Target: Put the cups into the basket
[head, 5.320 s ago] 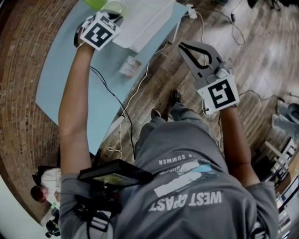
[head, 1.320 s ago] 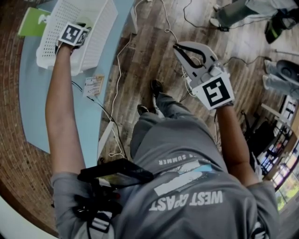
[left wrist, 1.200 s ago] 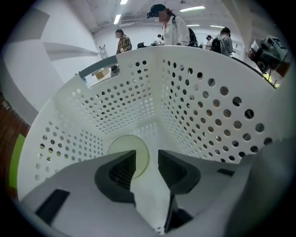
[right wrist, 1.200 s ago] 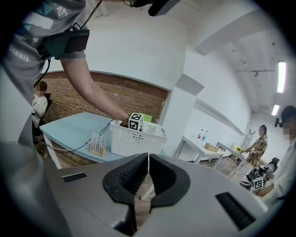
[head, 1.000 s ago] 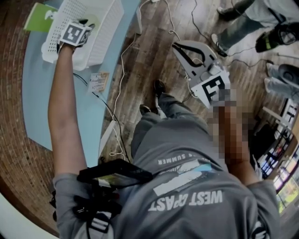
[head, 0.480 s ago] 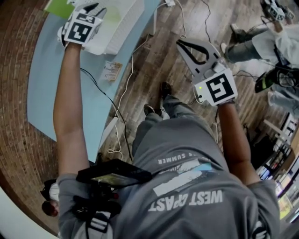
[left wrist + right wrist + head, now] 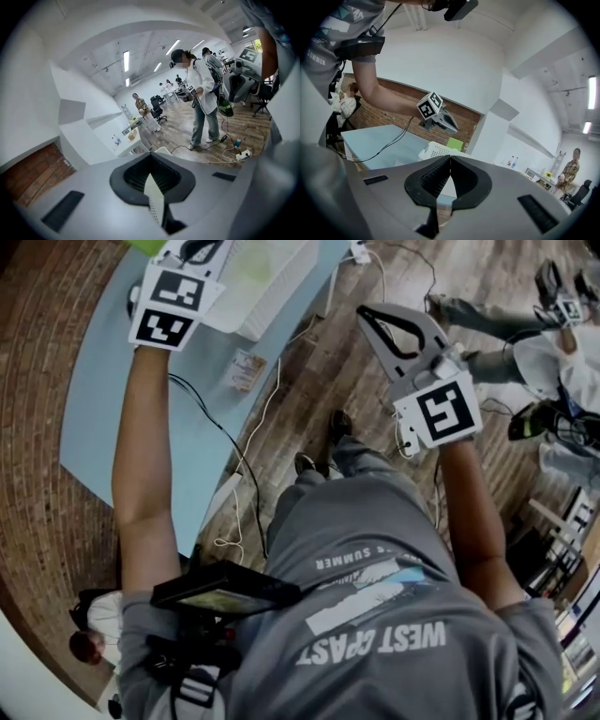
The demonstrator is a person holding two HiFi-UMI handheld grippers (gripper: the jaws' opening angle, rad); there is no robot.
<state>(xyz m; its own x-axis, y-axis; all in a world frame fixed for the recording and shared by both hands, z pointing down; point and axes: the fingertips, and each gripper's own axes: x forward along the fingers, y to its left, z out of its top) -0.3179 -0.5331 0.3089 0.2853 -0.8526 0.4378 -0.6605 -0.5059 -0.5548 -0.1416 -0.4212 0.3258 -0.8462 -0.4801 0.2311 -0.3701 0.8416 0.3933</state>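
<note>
Grey T-shirt (image 7: 375, 615) filled the foreground of the head view as a person stood beside a pale blue table (image 7: 103, 409) with a gripper in each hand. The right gripper (image 7: 364, 311) was held out over the wooden floor (image 7: 309, 399), its jaws pressed together with nothing between them. The left gripper (image 7: 200, 249) hung just over a white perforated basket (image 7: 272, 310) at the table's far end, and its jaws too were closed tip to tip and empty (a strip of the basket's wall showed only through the gap behind the tips). A pale green shape (image 7: 248, 261) lay inside the basket, too washed out to be called a cup with certainty. A black cable (image 7: 220, 432) trailed across the table, and a small printed card (image 7: 246, 371) lay near its edge. Beyond, a brick wall (image 7: 363, 117) stood behind the table, and a person in a white coat (image 7: 202, 89) stood on the open office floor
</note>
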